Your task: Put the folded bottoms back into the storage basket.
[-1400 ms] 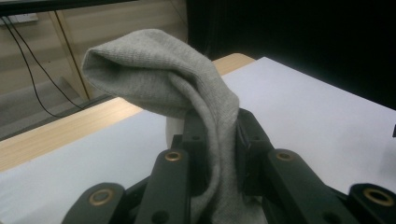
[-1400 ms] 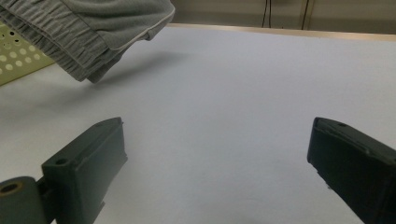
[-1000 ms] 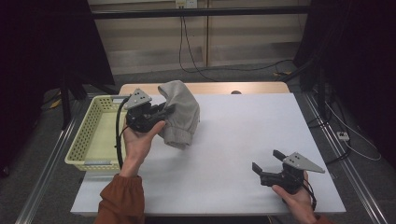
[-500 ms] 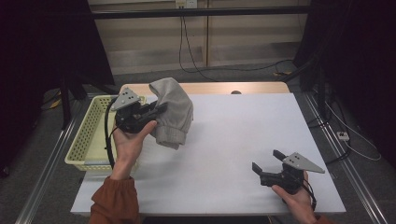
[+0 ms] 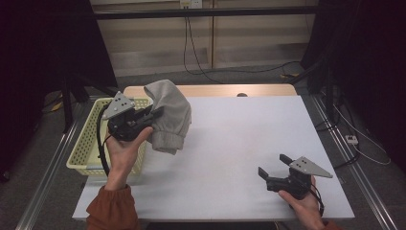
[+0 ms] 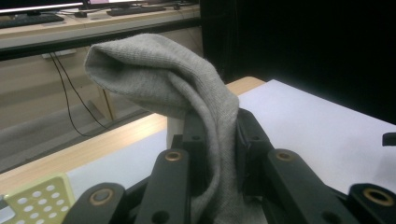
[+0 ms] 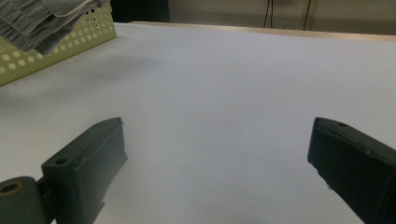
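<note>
Grey garment point(image 5: 167, 115), one, hangs clamped in left gripper point(image 5: 146, 117) jaws, frame left, beside one yellow basket point(image 5: 86, 148); right gripper point(image 5: 275, 168) jaws gape wide, empty, above worktop point(image 5: 239, 139).

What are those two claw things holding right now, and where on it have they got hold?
The left gripper pinches a grey knitted cloth at a bunched fold, its ends drooping on either side of the jaws. The right gripper stands open, holding nothing.
</note>
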`<state>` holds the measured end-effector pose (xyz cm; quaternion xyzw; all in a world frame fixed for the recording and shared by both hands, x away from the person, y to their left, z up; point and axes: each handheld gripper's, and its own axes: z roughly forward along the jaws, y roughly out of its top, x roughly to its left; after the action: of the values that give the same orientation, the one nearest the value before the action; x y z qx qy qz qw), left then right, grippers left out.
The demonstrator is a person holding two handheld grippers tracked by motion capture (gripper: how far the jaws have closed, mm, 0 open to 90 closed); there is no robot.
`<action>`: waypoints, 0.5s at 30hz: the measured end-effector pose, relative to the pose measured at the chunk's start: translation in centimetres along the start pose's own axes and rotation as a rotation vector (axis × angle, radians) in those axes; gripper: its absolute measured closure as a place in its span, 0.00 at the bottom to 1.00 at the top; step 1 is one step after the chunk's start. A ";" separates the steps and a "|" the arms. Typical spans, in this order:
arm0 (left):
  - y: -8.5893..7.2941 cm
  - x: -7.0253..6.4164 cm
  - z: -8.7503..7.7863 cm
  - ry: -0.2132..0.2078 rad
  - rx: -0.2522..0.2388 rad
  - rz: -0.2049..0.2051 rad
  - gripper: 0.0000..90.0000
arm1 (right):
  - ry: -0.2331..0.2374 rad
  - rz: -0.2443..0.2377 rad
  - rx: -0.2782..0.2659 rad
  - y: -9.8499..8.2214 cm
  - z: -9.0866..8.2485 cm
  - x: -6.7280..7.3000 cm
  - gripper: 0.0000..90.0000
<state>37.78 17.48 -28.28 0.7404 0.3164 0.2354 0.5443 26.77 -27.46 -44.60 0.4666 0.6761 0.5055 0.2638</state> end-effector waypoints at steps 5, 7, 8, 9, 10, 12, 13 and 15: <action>0.2 0.2 -0.4 0.020 -0.009 0.000 0.86 | 0.001 0.001 0.002 0.0 0.1 0.0 0.05; 0.3 0.2 -0.7 0.029 -0.013 0.003 0.86 | 0.001 -0.001 -0.002 0.0 0.0 0.0 0.04; 0.4 0.3 -0.8 0.030 -0.012 0.007 0.86 | 0.001 0.002 -0.004 0.0 0.0 0.0 0.05; 0.5 0.4 -1.0 0.032 -0.017 0.008 0.86 | 0.001 0.002 -0.004 0.0 0.0 0.0 0.05; 0.5 0.5 -1.3 0.037 -0.021 0.007 0.86 | 0.000 0.002 -0.004 0.0 0.0 0.0 0.04; 0.6 0.6 -1.7 0.038 -0.028 0.004 0.86 | 0.000 0.002 -0.003 0.0 0.0 0.0 0.04; 0.6 0.7 -1.9 0.039 -0.031 0.002 0.86 | 0.001 0.001 -0.004 0.0 0.0 0.0 0.04; 0.6 0.7 -2.2 0.044 -0.031 -0.008 0.85 | 0.004 0.002 -0.007 0.1 0.0 0.0 0.04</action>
<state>36.88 19.28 -27.11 0.7253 0.3273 0.2544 0.5497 26.76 -27.45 -44.52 0.4654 0.6744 0.5090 0.2635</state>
